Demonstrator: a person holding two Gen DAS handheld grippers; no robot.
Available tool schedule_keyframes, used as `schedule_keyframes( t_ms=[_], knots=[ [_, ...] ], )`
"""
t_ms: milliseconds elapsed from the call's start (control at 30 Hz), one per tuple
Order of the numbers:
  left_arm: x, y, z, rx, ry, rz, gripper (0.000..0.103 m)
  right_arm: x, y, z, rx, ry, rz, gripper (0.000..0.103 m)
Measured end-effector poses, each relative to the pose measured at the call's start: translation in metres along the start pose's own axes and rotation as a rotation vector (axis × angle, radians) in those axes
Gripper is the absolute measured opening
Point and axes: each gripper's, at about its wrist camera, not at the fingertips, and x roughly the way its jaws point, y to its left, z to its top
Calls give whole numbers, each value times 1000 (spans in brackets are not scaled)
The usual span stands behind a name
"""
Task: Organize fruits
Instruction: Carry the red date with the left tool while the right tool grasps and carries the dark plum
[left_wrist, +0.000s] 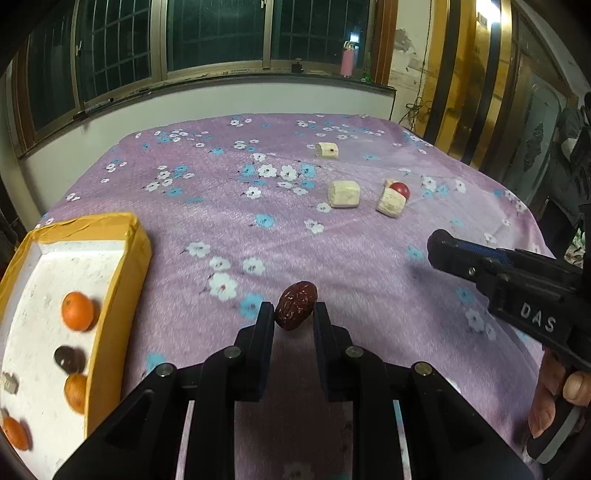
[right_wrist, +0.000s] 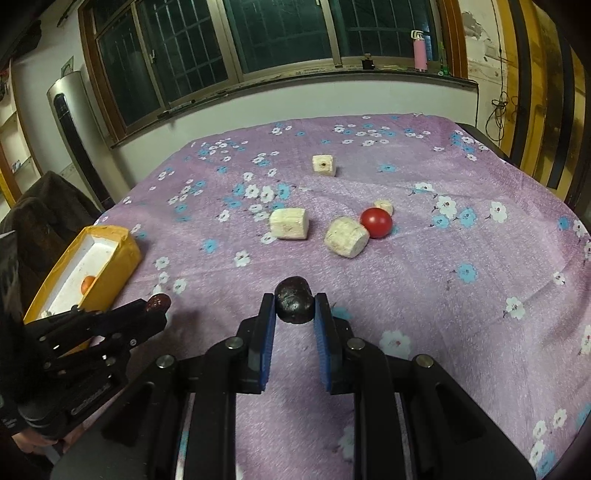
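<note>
My left gripper is shut on a wrinkled red date, held above the flowered purple cloth just right of the yellow box. That box holds three small oranges and a dark round fruit. In the right wrist view my right gripper is shut on a dark, almost black round fruit. The left gripper with its date shows there at lower left, beside the box. A red round fruit and several pale cut chunks lie mid-cloth.
The cloth covers a table that ends at a white wall under dark windows. A pink bottle stands on the sill. A dark chair back and a tall silver appliance stand at left. A person's hand grips the right tool.
</note>
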Motion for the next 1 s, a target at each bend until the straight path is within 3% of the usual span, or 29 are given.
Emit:
schedule_keyframes(
  t_ms=[567, 1000],
  knots=[
    [-46, 4, -24, -22, -18, 75, 20, -46, 40, -39, -51, 7, -6, 22],
    [-75, 34, -30, -81, -54, 129, 20, -55, 70, -48, -82, 5, 12, 22]
  ],
)
